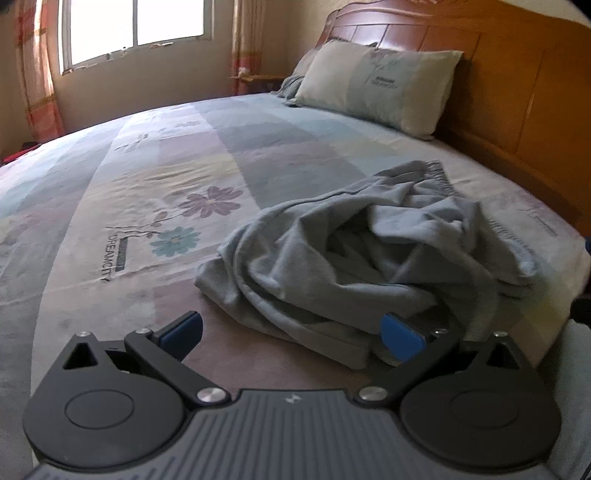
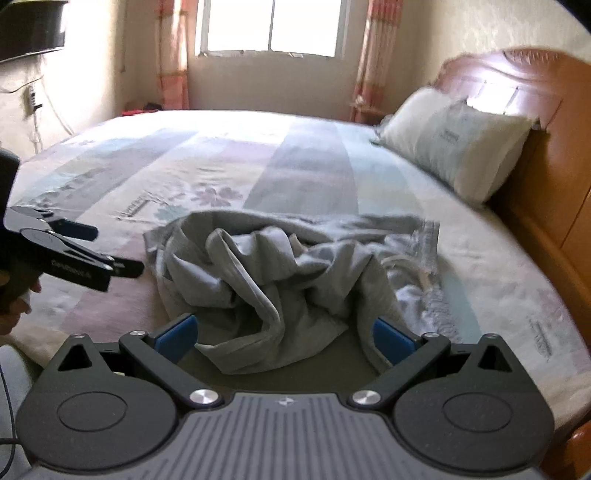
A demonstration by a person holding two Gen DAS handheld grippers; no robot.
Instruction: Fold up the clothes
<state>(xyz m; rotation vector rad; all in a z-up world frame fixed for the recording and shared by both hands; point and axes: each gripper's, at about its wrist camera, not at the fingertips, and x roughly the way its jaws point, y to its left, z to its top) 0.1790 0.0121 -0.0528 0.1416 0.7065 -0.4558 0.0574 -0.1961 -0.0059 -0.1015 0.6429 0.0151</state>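
A crumpled grey garment (image 1: 369, 258) lies in a heap on the bed near its front edge; it also shows in the right wrist view (image 2: 280, 266). My left gripper (image 1: 291, 334) is open and empty just in front of the heap's near edge, its right pad (image 1: 400, 338) over the cloth. It also shows from the side at the left of the right wrist view (image 2: 114, 251), open. My right gripper (image 2: 282, 338) is open and empty, its fingers on either side of the heap's near fold.
The bed (image 1: 147, 177) has a pastel flowered sheet. A pillow (image 1: 380, 85) leans on the wooden headboard (image 1: 517, 110) at the right. A window (image 2: 273, 26) with curtains is on the far wall.
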